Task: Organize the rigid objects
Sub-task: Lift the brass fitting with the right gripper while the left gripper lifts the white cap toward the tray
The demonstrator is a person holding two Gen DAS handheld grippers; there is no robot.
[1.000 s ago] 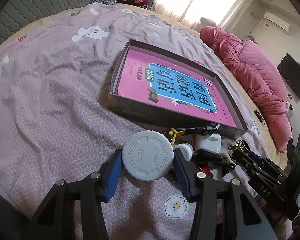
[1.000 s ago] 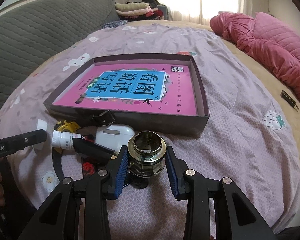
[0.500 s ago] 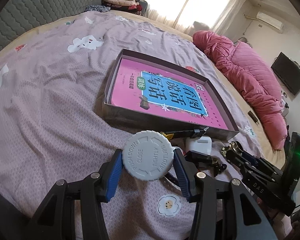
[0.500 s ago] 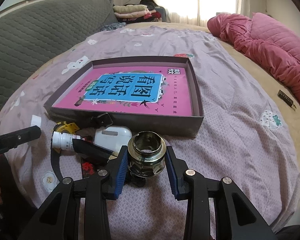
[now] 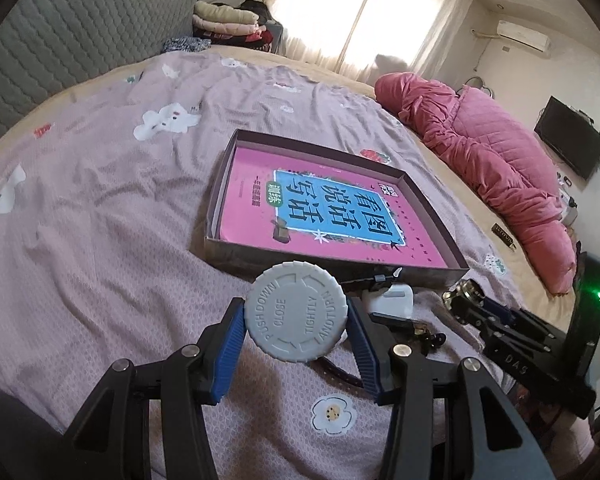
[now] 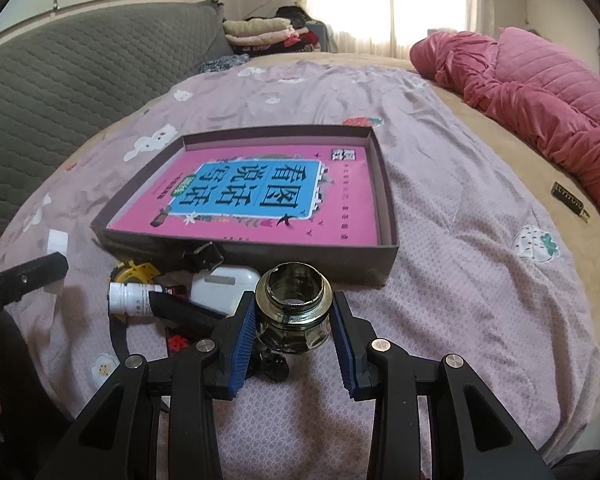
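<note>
My left gripper (image 5: 297,316) is shut on a grey child-proof cap (image 5: 296,311), held above the bed before the box's near wall. My right gripper (image 6: 294,312) is shut on a small open glass jar (image 6: 293,307), also seen at the right in the left wrist view (image 5: 466,295). A shallow dark box (image 6: 388,196) (image 5: 436,212) lies on the bed with a pink and blue book (image 6: 252,196) inside. In front of it lie a white earbud case (image 6: 224,286), a white pill bottle (image 6: 130,298), a yellow tape measure (image 6: 136,270) and a black clip (image 6: 204,254).
The purple bedsheet (image 6: 460,280) covers the bed. A pink quilt (image 6: 540,100) lies at the far right. A grey padded headboard (image 6: 60,92) stands at the left. A small dark tag (image 6: 568,202) lies on the tan sheet. Folded clothes (image 6: 260,30) sit at the back.
Both grippers have lifted and drawn back a little from the box with their objects held. The box and the loose items have not moved.
</note>
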